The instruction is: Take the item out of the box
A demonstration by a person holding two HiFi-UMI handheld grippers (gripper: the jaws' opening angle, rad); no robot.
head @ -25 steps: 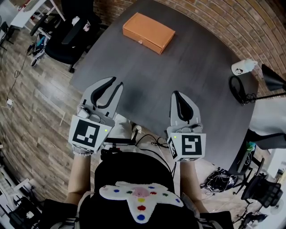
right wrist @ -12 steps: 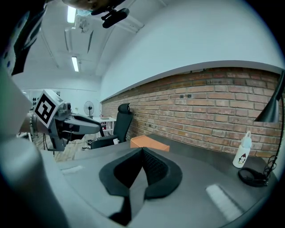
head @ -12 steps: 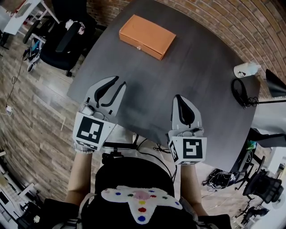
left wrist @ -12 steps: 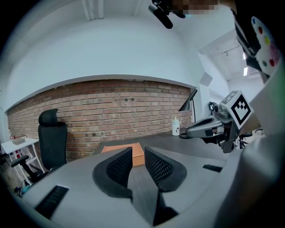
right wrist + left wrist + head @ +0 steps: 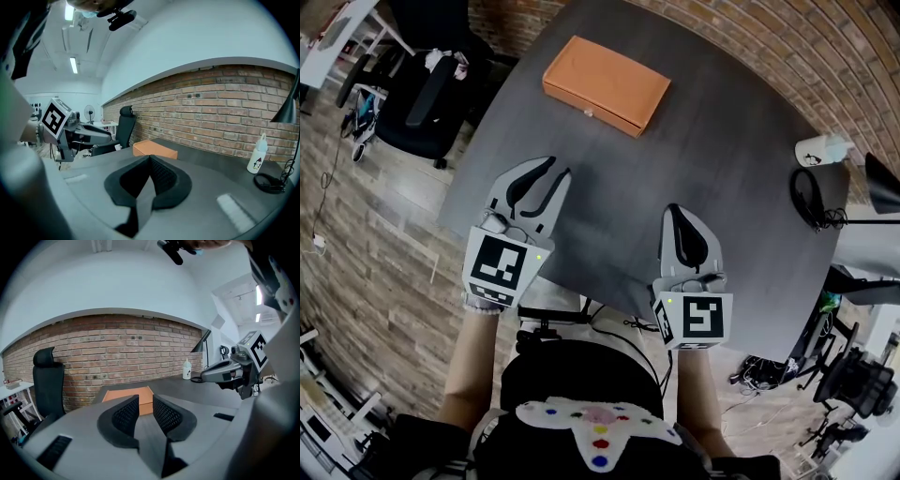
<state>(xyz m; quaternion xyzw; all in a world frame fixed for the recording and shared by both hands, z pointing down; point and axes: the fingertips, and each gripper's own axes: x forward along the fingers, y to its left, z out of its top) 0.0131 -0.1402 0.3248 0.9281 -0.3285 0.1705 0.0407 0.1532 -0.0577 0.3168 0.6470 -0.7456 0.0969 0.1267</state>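
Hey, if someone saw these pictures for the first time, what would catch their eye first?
The closed orange box, bright against the far side of the dark table. Then the two grippers over the table's near edge: the left gripper with its jaws opening on nothing, the right gripper shut and empty.

Person's left claw [image 5: 558, 169] sat centre left in the head view, jaws opening with nothing between them, right claw [image 5: 673, 208] centre right, jaws pressed together, empty, both pointed up-frame.

right claw [image 5: 149, 159]: jaws together, empty | orange box [image 5: 154, 150]: on table [image 5: 212, 163], beyond tips
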